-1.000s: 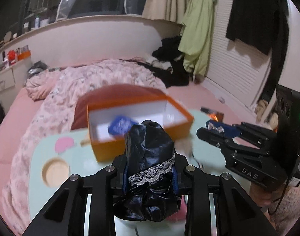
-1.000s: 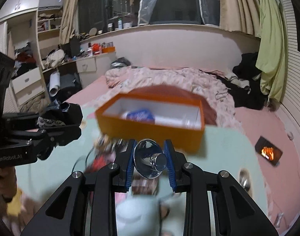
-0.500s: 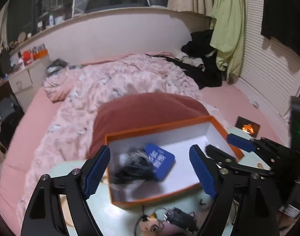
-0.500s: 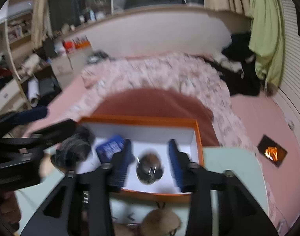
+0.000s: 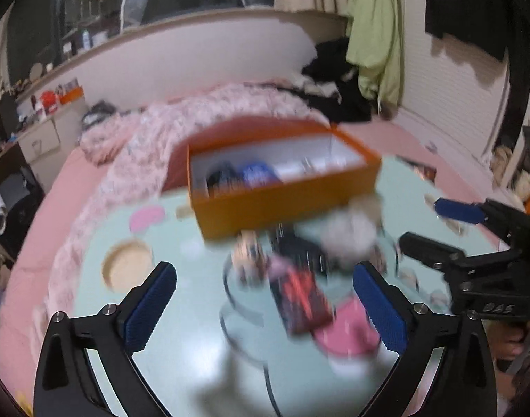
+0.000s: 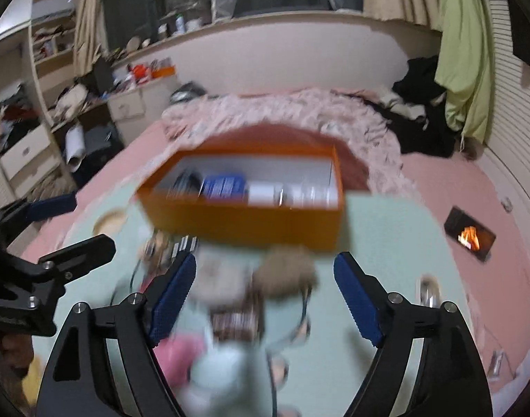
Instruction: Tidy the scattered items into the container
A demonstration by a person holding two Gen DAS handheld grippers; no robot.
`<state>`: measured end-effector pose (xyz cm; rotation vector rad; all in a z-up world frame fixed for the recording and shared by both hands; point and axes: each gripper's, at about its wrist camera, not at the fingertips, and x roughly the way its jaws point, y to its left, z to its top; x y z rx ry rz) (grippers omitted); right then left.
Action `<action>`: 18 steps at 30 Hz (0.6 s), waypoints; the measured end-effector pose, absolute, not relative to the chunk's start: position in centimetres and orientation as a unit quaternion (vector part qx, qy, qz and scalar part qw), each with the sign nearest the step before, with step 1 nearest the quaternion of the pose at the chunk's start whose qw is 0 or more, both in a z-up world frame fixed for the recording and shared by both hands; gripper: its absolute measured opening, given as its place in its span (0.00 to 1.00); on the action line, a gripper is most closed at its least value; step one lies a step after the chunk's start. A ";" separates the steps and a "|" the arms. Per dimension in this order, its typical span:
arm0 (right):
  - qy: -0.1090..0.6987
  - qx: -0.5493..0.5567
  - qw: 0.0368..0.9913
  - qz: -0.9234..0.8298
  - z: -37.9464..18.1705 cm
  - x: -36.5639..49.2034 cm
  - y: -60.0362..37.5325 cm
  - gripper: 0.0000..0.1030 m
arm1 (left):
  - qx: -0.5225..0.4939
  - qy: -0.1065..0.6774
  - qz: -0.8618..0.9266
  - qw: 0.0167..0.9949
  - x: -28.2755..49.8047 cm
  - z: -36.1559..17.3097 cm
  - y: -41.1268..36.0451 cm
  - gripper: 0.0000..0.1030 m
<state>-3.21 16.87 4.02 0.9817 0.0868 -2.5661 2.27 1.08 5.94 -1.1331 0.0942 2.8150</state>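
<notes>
Both claws, left claw (image 5: 265, 309) and right claw (image 6: 265, 299), empty with jaws opening over blurred scattered items (image 5: 299, 295) just ahead on the counter (image 5: 181, 312), orange container (image 5: 285, 201) beyond: best to steady, centre one item, then clench.

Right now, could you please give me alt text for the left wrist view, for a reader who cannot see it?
The left claw, jaws opening and empty, hangs over blurred clutter on a pale green table. Beyond stands an open orange box holding dark and blue items. The right claw shows at the right edge, also empty.
</notes>
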 end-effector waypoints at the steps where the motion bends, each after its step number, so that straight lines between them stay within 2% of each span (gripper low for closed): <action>1: 0.034 0.358 0.197 -0.912 3.4 -2.3 17.1 0.79 | -0.382 0.027 0.922 0.052 2.7 5.2 1.1 0.99; 9: 0.064 0.417 0.181 -0.888 -1.4 0.5 17.3 0.80 | -0.428 0.028 0.903 0.032 3.9 1.9 0.3 0.99; 12: 0.085 0.403 0.171 -0.895 -1.9 0.5 17.1 0.98 | -0.460 0.020 0.887 0.032 3.1 0.2 0.0 1.00; 18: 0.074 0.389 0.187 -0.899 -2.3 0.3 17.8 1.00 | -0.442 0.020 0.896 0.037 3.6 0.1 -0.4 1.00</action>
